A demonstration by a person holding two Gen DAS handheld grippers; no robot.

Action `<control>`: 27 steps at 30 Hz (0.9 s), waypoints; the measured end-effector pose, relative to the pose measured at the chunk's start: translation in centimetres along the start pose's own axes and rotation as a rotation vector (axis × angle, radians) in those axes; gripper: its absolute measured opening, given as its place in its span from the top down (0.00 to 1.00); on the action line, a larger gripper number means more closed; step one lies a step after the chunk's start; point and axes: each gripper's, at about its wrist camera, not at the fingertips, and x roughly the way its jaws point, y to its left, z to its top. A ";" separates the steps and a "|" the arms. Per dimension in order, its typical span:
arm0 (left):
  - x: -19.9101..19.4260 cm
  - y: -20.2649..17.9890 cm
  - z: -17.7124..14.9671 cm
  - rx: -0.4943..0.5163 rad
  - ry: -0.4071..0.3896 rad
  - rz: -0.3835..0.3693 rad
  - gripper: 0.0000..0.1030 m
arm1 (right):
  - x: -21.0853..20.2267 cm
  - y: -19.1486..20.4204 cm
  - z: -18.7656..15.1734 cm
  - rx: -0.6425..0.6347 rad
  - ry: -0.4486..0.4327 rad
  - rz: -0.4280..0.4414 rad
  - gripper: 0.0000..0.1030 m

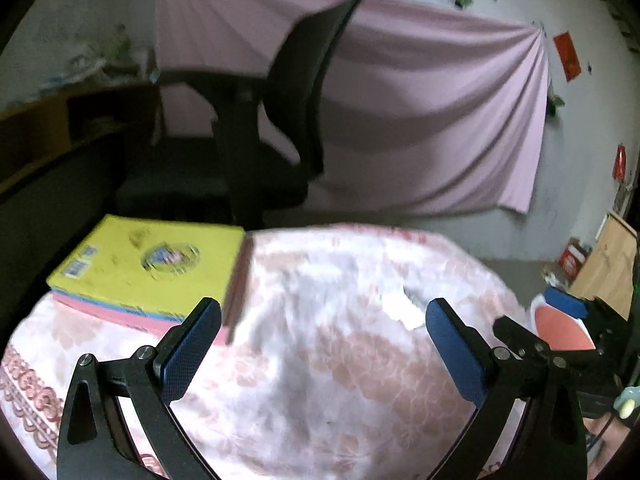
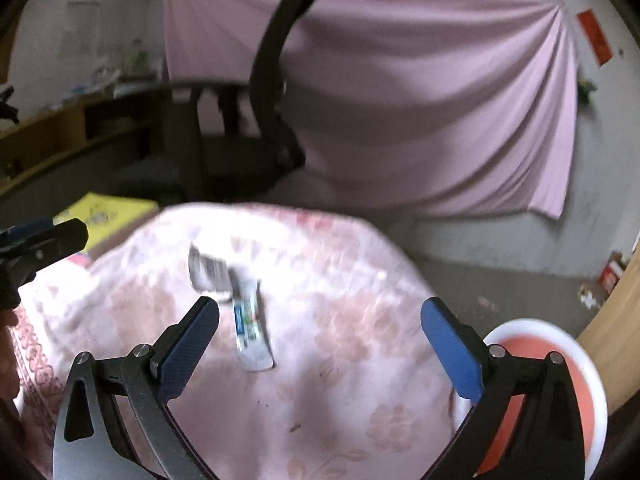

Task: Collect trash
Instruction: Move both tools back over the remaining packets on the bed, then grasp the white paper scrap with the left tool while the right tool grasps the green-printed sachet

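Both grippers hang over the worktop (image 2: 340,380), draped in a pink floral cloth. The left gripper (image 1: 322,344) has its jaws wide apart, nothing between them, with a white scrap of paper (image 1: 402,308) lying on the cloth just inside its right finger. Off to its left sits a yellow book (image 1: 152,264) stacked on pink ones. The right gripper (image 2: 320,344) also has its jaws spread and empty; ahead of it on the cloth lies a small printed wrapper (image 2: 250,328), and touching its far end a crumpled silvery wrapper (image 2: 210,270). At the right edge, below the worktop, an orange bin with a white rim (image 2: 560,340). Behind stands a black office chair (image 1: 280,120) before a pink curtain (image 1: 440,100). Everything is motion-blurred.
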 end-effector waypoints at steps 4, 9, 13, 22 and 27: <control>2.0 0.2 -0.1 -0.020 0.104 -0.047 0.11 | 1.2 0.9 -0.2 -0.036 0.067 0.058 0.25; 3.7 0.6 -0.2 -0.069 0.183 -0.106 0.15 | 3.5 2.4 -0.4 -0.095 0.181 0.109 0.45; 4.1 0.3 -0.5 -0.068 0.218 -0.128 0.15 | 4.1 2.8 -0.5 -0.115 0.212 0.115 0.57; 5.0 -1.3 0.1 -0.067 0.230 -0.176 0.15 | 3.7 2.2 -0.4 -0.090 0.203 0.078 0.79; 5.7 -2.4 0.9 -0.084 0.214 -0.206 0.25 | 3.1 -0.4 -0.3 0.041 0.160 0.036 0.79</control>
